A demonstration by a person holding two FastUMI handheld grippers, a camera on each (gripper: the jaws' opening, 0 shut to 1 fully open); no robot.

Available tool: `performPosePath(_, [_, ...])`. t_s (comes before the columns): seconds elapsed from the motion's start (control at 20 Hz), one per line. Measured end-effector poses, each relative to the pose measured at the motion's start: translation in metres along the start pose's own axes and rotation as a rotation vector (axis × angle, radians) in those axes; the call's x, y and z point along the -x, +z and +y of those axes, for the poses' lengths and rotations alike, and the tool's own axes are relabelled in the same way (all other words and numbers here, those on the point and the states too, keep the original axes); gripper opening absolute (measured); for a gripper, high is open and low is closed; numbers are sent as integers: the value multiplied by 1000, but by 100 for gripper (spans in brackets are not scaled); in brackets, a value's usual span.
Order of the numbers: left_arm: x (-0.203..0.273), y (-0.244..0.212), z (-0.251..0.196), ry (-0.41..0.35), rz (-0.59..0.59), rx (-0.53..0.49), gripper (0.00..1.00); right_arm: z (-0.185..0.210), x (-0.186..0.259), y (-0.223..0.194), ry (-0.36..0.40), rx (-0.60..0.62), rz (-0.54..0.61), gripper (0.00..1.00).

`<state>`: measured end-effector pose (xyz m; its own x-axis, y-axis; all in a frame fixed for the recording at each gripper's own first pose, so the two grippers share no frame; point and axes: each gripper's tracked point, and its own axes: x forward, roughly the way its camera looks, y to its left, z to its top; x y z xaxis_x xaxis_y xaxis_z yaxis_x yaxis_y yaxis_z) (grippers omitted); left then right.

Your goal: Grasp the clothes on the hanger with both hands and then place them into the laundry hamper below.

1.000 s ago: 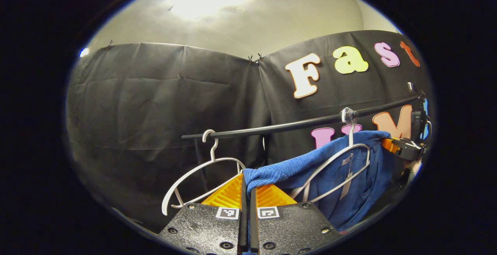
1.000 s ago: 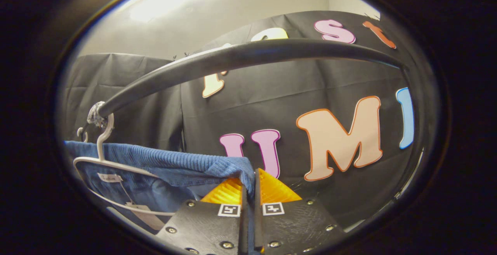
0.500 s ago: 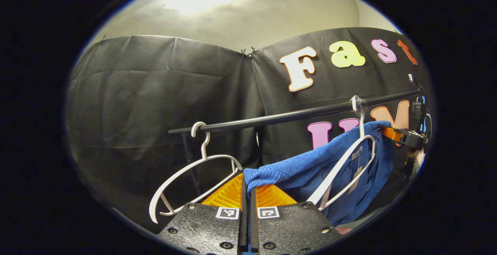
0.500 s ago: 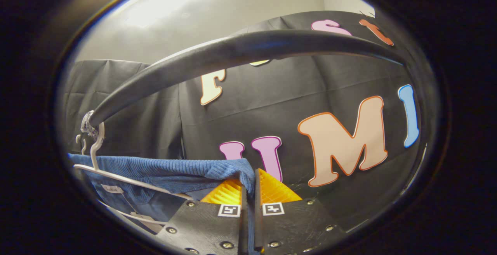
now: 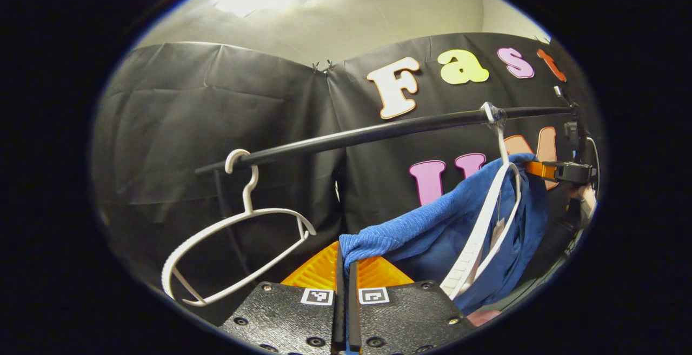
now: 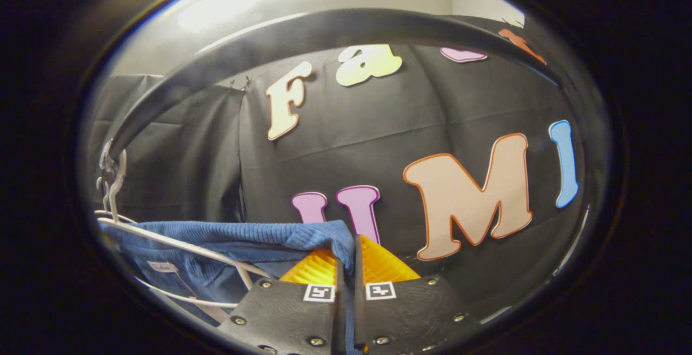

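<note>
Grasp step looks done. Left hand-held gripper (image 5: 344, 260) has its fingers pressed together on one end of the blue knit sweater (image 5: 432, 230). Right hand-held gripper (image 6: 346, 255) likewise pinches the other end of it (image 6: 243, 236), cloth caught between both fingers.

The sweater is off neither rail nor hanger yet: it still drapes over the white hanger (image 5: 486, 225), whose hook sits on the black rail (image 5: 378, 132). The hanger is tilted steeply. Left to do, as I judge: free the sweater from the hanger, lower it, drop it in the hamper, release.

Left gripper view: an empty white hanger (image 5: 238, 247) hangs on the rail to the left, well apart from the loaded one. It also shows the right gripper far right (image 5: 562, 171), at the sweater's far end, with part of a hand (image 5: 586, 198) behind it.

Right gripper view: the rail arcs close overhead (image 6: 324, 36). A tag (image 6: 162, 266) sits inside the sweater, and the hanger wire (image 6: 178, 247) crosses under the knit.
</note>
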<state>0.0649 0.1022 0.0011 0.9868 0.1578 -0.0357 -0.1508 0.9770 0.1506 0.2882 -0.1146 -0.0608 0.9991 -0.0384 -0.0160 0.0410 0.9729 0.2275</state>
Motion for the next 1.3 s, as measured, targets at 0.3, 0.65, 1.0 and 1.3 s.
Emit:
performPosePath(0.3, [-11,-27,-5,-59,32,82,3,-7,-3,-31,-23,15,48,6])
performPosePath(0.65, [-16,-43,-6,-87,28,123,5,-13,1,-54,-47,4,80,6])
performPosePath(1.0, [-15,-49,-15,-139,33,179,3,-15,-2,-77,-73,-30,140,6])
performPosePath(1.3, [-8,-70,-17,-146,70,184,3,-30,33,-120,-105,-40,207,6])
